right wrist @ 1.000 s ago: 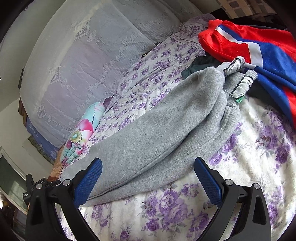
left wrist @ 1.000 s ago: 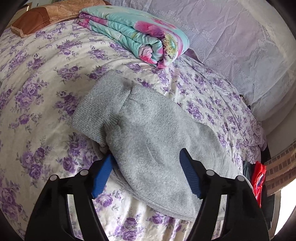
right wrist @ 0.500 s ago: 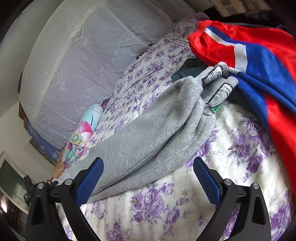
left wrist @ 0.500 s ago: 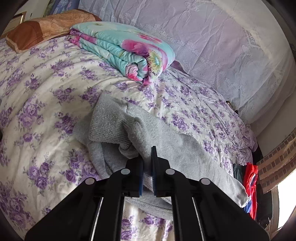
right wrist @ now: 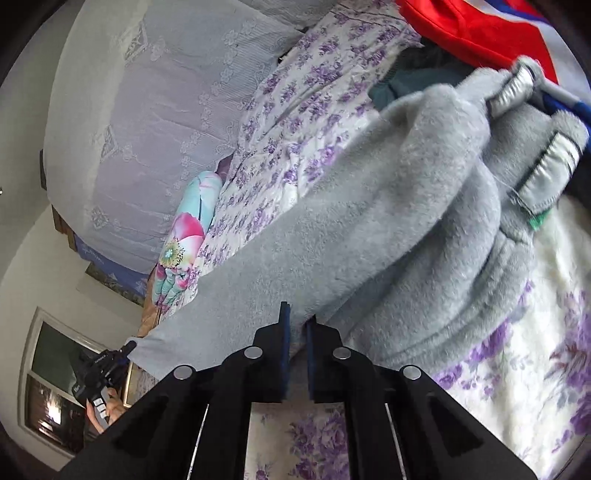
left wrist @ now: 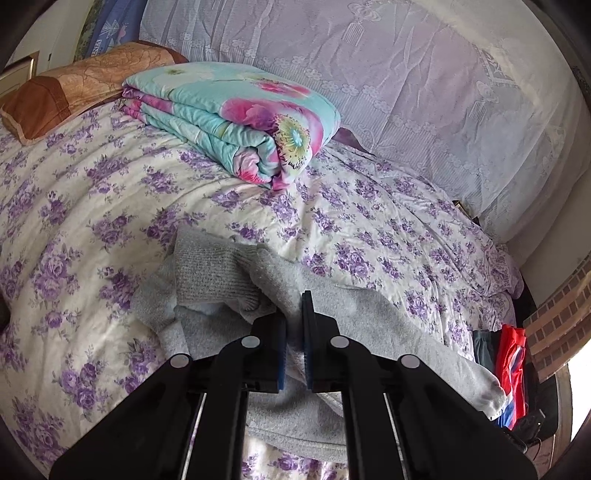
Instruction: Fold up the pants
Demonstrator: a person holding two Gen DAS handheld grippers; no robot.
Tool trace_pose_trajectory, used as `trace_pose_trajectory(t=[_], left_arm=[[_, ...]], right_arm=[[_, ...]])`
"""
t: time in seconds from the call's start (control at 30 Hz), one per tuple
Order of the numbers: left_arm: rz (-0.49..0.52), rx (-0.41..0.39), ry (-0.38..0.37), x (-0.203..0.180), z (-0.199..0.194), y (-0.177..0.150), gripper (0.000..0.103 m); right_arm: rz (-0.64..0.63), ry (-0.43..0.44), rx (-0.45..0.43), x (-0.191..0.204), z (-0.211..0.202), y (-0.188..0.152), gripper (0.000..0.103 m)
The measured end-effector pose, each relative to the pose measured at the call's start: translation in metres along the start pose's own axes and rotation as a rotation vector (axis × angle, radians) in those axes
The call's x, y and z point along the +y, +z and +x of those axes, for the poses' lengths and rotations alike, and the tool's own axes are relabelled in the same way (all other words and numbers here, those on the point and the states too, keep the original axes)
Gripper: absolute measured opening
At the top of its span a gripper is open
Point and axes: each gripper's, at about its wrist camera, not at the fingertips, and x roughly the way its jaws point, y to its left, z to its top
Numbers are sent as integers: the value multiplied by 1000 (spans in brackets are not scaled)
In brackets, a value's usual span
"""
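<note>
Grey fleece pants [left wrist: 351, 317] lie across the purple-flowered bedsheet [left wrist: 92, 184]. In the left wrist view my left gripper [left wrist: 293, 325] is shut on a bunched fold near the ribbed cuff [left wrist: 210, 269], which is lifted a little off the bed. In the right wrist view the same pants [right wrist: 388, 221] fill the middle, their waistband [right wrist: 550, 162] at the upper right. There my right gripper [right wrist: 297, 325] is closing, its blue pads pressing on the near edge of the grey cloth. What lies under the folds is hidden.
A folded turquoise floral quilt [left wrist: 236, 118] and a brown pillow [left wrist: 74, 88] lie at the head of the bed. A red and blue garment [right wrist: 461, 26] is heaped beside the waistband. Lace-covered panelling [left wrist: 406, 74] runs along the far side. A hand [right wrist: 99, 410] shows at lower left.
My left gripper closed on the pants near the cuff and lifted them. My right gripper moved in towards the pants and went from wide open to shut on their edge.
</note>
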Motion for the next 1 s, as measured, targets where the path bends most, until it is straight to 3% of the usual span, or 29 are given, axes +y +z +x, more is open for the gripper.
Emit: trace_pose_trajectory(t=[0.17, 0.23, 0.3, 0.33, 0.4, 0.43, 0.47, 0.5, 0.57, 0.63, 0.73, 0.87, 1.0], left_arm=[[67, -50, 30, -33, 17, 46, 6], [71, -87, 58, -47, 33, 75, 6], [43, -123, 103, -55, 57, 108, 7], [24, -113, 126, -55, 74, 122, 8], [-47, -23, 152, -44, 105, 135, 14], [-91, 32, 132, -35, 113, 131, 18], [-108, 64, 91, -26, 115, 122, 30], [-88, 70, 48, -19, 111, 110, 51], [-25, 47, 70, -8, 95, 84, 67], [25, 38, 95, 6, 75, 61, 67], [33, 46, 67, 33, 38, 32, 67], [2, 35, 46, 69, -5, 0, 67], [-54, 137, -10, 87, 0, -24, 67]], right_arm=[[-176, -21, -80, 50, 3, 73, 7], [-245, -72, -144, 70, 24, 120, 7], [-271, -125, -151, 77, 62, 170, 9], [-299, -170, -119, 78, 86, 190, 18], [-344, -352, -103, 81, 115, 203, 30], [-345, -374, -126, 81, 116, 195, 45], [-349, -321, -154, 81, 110, 183, 52], [-354, -254, -171, 78, 102, 167, 56], [-359, -219, -176, 71, 85, 139, 60], [-343, -191, -181, 60, 61, 113, 60], [-298, -151, -179, 42, 20, 74, 62], [-280, -183, -187, 22, -32, 21, 71], [-150, -155, -129, -9, -58, -17, 72]])
